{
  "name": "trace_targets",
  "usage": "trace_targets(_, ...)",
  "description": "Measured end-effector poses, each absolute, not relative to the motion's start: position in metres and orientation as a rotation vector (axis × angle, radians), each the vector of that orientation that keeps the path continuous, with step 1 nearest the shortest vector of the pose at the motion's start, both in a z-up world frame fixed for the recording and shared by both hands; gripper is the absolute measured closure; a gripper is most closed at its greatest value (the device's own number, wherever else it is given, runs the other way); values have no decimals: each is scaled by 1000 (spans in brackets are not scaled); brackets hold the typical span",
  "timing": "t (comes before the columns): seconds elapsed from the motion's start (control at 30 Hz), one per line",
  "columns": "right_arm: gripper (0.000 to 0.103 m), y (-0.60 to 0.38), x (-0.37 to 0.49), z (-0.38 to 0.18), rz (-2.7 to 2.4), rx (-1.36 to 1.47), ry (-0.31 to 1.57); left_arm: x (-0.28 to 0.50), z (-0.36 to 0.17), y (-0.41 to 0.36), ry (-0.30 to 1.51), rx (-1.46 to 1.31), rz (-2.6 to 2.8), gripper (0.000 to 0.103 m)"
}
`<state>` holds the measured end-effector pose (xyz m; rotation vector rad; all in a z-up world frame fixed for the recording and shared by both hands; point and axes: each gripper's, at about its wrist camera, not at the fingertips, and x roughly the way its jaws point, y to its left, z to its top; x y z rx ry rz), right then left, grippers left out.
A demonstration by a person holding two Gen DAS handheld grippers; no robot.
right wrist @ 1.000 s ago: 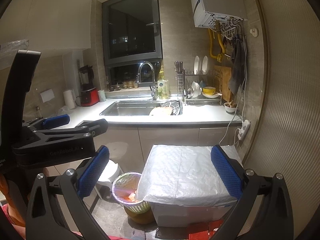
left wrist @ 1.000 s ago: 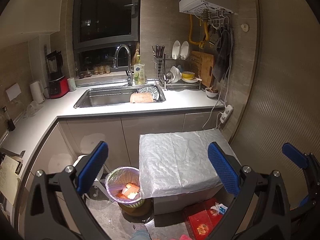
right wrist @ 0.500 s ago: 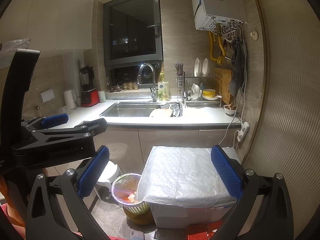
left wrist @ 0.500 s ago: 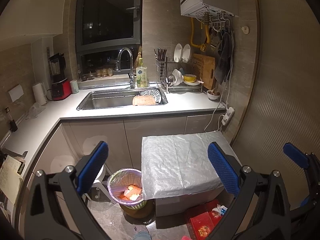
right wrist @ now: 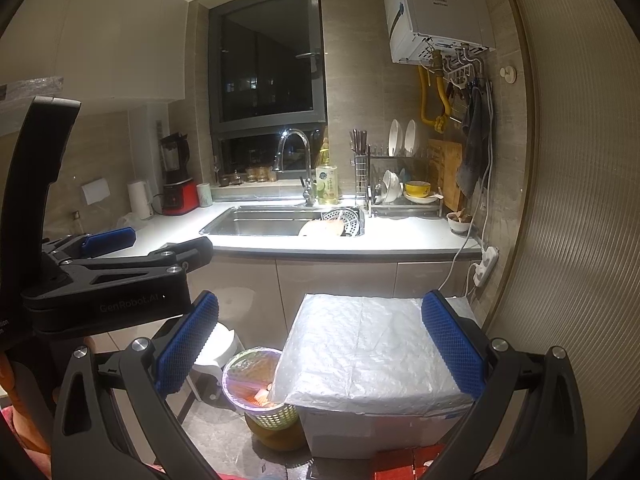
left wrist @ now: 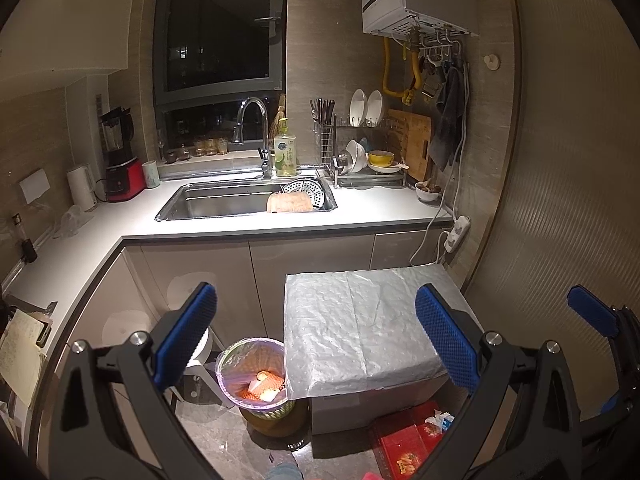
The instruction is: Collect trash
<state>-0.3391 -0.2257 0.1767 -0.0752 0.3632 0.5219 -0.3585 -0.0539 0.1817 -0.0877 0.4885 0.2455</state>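
Both tools (left wrist: 316, 340) (right wrist: 320, 344) higher, farther back.

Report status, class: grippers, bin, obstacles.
Left gripper open, empty. Right gripper open, empty. Bin on floor, lined, holding scraps. Covered box overhangs its rim.

Blue pads (left wrist: 186, 334); red box (left wrist: 408, 446); yellow bowl (left wrist: 381, 157).

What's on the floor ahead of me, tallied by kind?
Bin: 1
Covered box: 1
Red box: 1
Stool: 1
Brownish thing under the bin, unclear what: 1
Total: 5
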Motion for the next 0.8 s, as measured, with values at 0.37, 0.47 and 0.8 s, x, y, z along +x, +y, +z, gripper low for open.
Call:
trace_targets(0.37,2,-227,-338,175,517,-81,371,-358,182,-58,492,-73,265,8)
trace_targets(0.47,2,-228,-337,175,521,-75,371,-358,182,-58,496,-83,257,8)
trace_targets(0.8,2,-227,-336,175,520,-73,374,-352,182,-57,509,-86,244,8)
